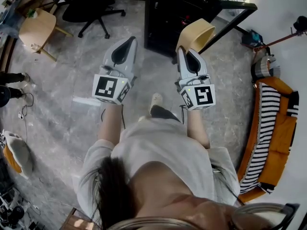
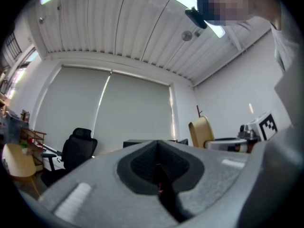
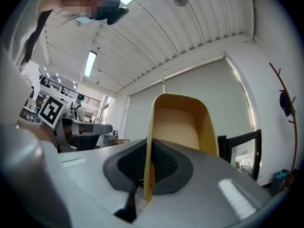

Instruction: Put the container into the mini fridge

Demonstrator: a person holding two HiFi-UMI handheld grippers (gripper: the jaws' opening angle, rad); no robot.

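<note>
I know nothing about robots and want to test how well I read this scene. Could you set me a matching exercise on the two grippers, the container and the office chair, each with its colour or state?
Things:
1. left gripper
2. right gripper
3. container
4. office chair

Colours or states:
A. black, standing apart at the upper left of the head view
B. tan yellow, held up by one wall
C. jaws together, nothing between them
D. jaws closed on a thin wall

Right pairs: 1-C, 2-D, 3-B, 4-A
</note>
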